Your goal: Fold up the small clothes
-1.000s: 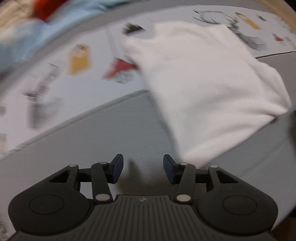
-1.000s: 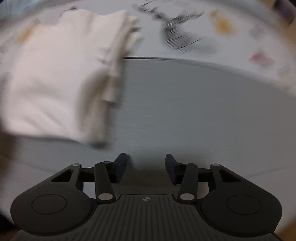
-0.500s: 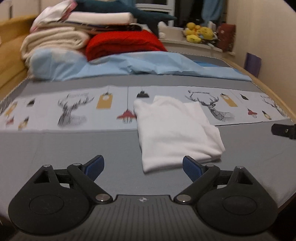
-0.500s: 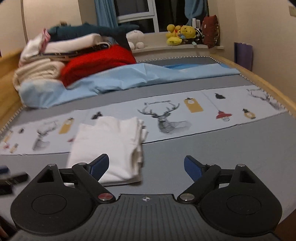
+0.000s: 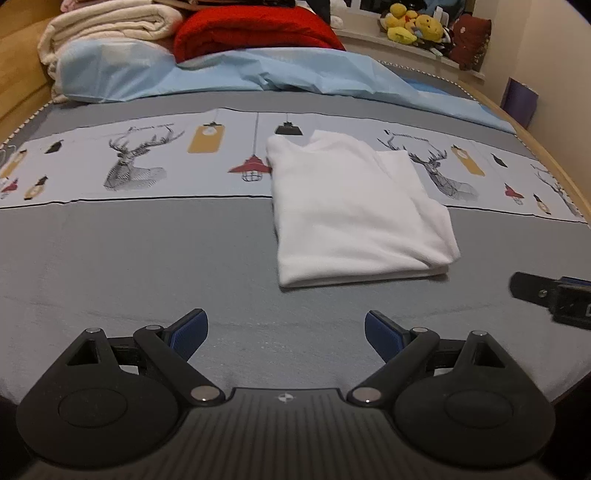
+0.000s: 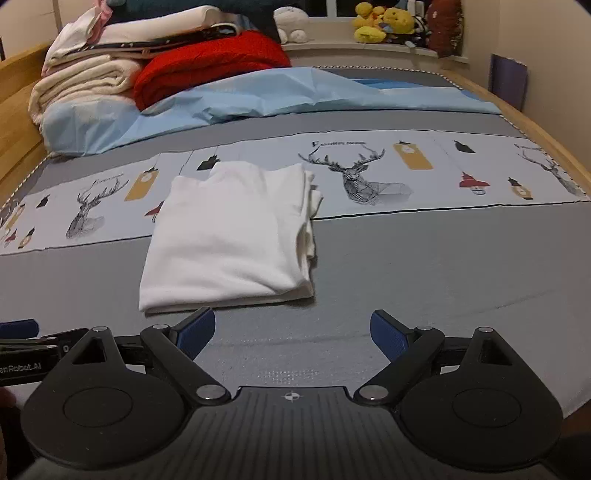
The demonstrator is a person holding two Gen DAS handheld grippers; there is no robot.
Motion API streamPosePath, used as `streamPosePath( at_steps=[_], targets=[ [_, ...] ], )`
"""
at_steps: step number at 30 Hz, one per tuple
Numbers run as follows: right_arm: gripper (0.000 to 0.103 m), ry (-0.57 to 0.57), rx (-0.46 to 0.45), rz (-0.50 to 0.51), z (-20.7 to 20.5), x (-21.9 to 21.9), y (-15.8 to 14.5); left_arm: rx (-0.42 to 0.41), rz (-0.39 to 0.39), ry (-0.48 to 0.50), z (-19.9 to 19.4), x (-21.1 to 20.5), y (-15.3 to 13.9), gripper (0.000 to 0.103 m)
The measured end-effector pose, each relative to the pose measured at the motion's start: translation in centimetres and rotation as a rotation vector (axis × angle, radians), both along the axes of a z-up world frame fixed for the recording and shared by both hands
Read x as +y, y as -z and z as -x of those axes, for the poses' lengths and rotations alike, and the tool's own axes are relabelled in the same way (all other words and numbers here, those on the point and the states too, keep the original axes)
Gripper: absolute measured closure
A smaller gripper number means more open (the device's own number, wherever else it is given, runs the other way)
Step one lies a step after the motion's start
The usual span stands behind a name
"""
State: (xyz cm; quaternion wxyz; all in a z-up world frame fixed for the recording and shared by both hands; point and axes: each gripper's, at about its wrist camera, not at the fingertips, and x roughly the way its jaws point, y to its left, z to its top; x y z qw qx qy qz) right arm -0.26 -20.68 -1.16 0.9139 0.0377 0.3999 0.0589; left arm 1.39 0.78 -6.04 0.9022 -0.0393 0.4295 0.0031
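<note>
A white garment (image 5: 354, 210) lies folded into a neat rectangle on the grey bedspread (image 5: 129, 266), partly over its printed deer band. The right wrist view shows the same garment (image 6: 229, 236) with stacked layers along its right edge. My left gripper (image 5: 286, 332) is open, nothing between its blue pads, and sits back from the garment's near edge. My right gripper (image 6: 291, 332) is open too, its jaws wide and bare, just short of the garment's near right corner. Each gripper shows at the edge of the other's view: the right one (image 5: 554, 295), the left one (image 6: 22, 347).
At the head of the bed lie a crumpled light blue sheet (image 6: 258, 96), a red blanket (image 6: 210, 66) and cream folded bedding (image 6: 81, 85). Plush toys (image 6: 380, 22) sit on the windowsill. A wooden bed frame (image 6: 535, 125) runs along the right.
Both grippers have opened from half open to wide and drawn back and up from the garment. The views have tipped up from the bedspread to take in the whole bed.
</note>
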Motion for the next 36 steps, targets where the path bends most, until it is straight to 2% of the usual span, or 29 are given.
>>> streamPosePath(
  at_steps=[5,36],
  targets=[
    [0.011,-0.03,0.011,0.012,-0.16,0.43,0.39,0.002,0.006,0.004,-0.27,-0.2,0.19,0.008],
    [0.011,-0.051,0.022,-0.007,-0.43,0.27,0.32,0.011,-0.007,-0.004,-0.7,-0.54,0.39,0.008]
  ],
)
